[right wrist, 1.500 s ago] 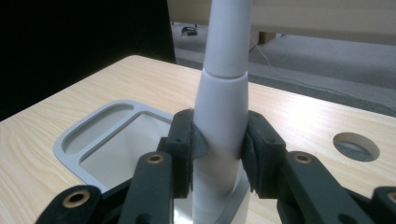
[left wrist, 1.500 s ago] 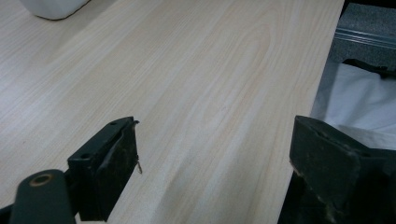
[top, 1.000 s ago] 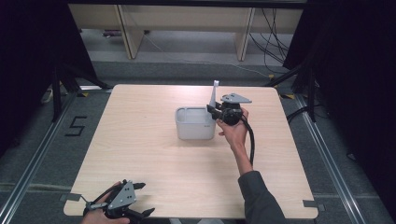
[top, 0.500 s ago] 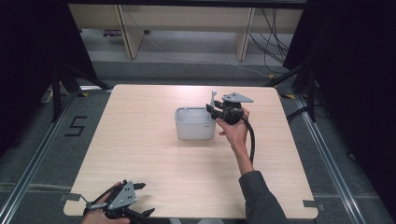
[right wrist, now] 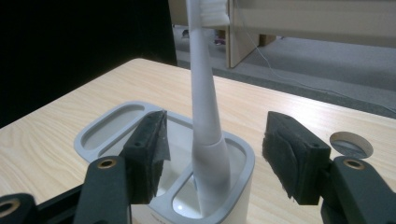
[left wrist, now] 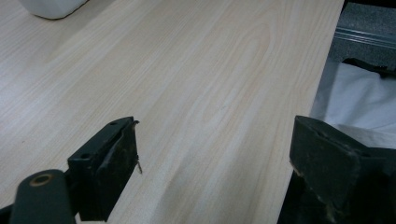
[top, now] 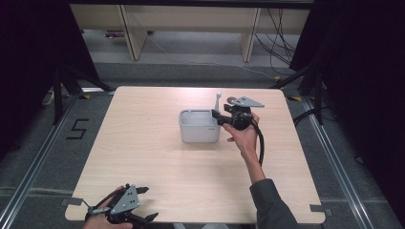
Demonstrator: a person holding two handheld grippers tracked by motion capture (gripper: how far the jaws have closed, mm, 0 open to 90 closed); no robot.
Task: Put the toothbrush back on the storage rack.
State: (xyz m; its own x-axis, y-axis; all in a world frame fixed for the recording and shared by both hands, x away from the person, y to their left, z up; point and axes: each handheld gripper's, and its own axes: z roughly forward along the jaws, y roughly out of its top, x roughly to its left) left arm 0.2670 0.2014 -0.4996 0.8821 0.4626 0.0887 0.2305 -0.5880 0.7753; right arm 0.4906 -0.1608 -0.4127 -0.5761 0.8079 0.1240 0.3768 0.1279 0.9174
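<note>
Toothbrush (right wrist: 205,121) stands upright in the near slot of the holder (top: 199,127) mid-table, between the spread jaws of the right gripper (right wrist: 212,158), untouched; left gripper (left wrist: 215,168) spread at the table (top: 143,157) edge.

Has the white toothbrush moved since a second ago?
Yes. The white toothbrush has sunk lower into the grey plastic holder, less of it standing above the rim.

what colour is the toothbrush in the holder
White, handle and bristles alike; the toothbrush shows best in the right gripper view, standing in the holder.

The left gripper (left wrist: 212,170) (jaws wide apart) hangs over the table (left wrist: 201,79) edge.
</note>
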